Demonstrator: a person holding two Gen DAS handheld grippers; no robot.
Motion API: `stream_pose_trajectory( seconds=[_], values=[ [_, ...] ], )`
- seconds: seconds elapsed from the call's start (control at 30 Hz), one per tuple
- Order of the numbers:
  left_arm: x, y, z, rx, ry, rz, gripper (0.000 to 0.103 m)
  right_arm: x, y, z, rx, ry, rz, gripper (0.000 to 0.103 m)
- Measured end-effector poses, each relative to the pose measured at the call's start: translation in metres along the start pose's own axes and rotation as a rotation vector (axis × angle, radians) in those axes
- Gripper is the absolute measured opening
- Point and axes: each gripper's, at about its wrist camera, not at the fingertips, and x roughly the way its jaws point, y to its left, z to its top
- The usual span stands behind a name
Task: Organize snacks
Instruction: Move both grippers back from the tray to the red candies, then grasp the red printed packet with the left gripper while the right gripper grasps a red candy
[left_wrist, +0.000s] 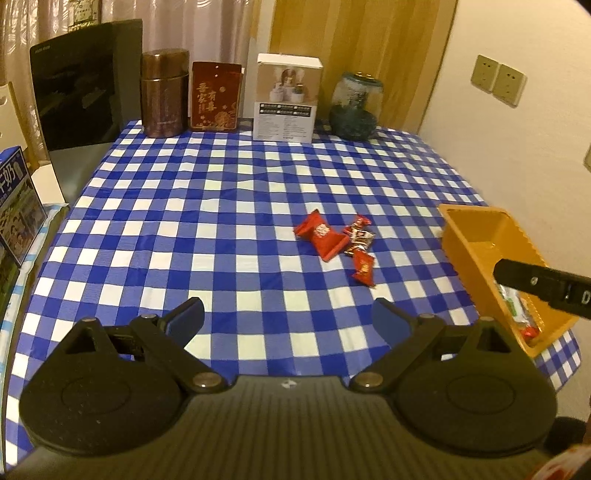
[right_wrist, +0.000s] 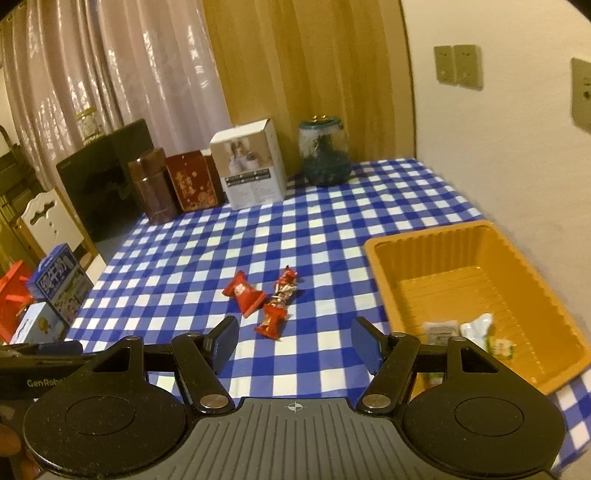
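Three red wrapped snacks lie together mid-table on the blue checked cloth: a larger red packet (left_wrist: 320, 235) (right_wrist: 244, 294), a red and dark twisted candy (left_wrist: 358, 235) (right_wrist: 283, 291) and a small red packet (left_wrist: 364, 270) (right_wrist: 271, 322). An orange plastic tray (left_wrist: 476, 236) (right_wrist: 454, 258) stands at the right edge and holds several white and green snacks (right_wrist: 478, 326). My left gripper (left_wrist: 288, 321) is open and empty, near the front edge, left of the snacks. My right gripper (right_wrist: 293, 343) is open and empty, just short of the snacks, left of the tray.
Along the back stand a brown tin (left_wrist: 165, 94), a red box (left_wrist: 215, 96), a white box (left_wrist: 286, 99) and a dark glass jar (left_wrist: 355, 107). A black panel (left_wrist: 86, 83) leans at the back left. A blue carton (right_wrist: 61, 282) sits off the left edge. The wall is close on the right.
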Motion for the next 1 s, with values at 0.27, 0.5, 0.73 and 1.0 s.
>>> stream_pose_trajectory(
  seconds=[0.27, 0.5, 0.73, 1.0],
  values=[
    [0.035, 0.018, 0.007, -0.043, 0.018, 0.018, 0.096, 0.060, 0.004, -0.004, 0.022, 0.034, 0.002, 0.067],
    [0.065, 0.029, 0.008, -0.076, 0.039, 0.018, 0.096, 0.111, 0.010, -0.010, 0.024, 0.053, 0.010, 0.067],
    [0.089, 0.031, 0.012, -0.074, 0.050, 0.020, 0.096, 0.153, 0.011, -0.014, 0.027, 0.094, 0.018, 0.053],
    [0.107, 0.032, 0.015, -0.073, 0.057, 0.017, 0.096, 0.180, 0.013, -0.014, 0.047, 0.122, 0.027, 0.040]
  ],
)
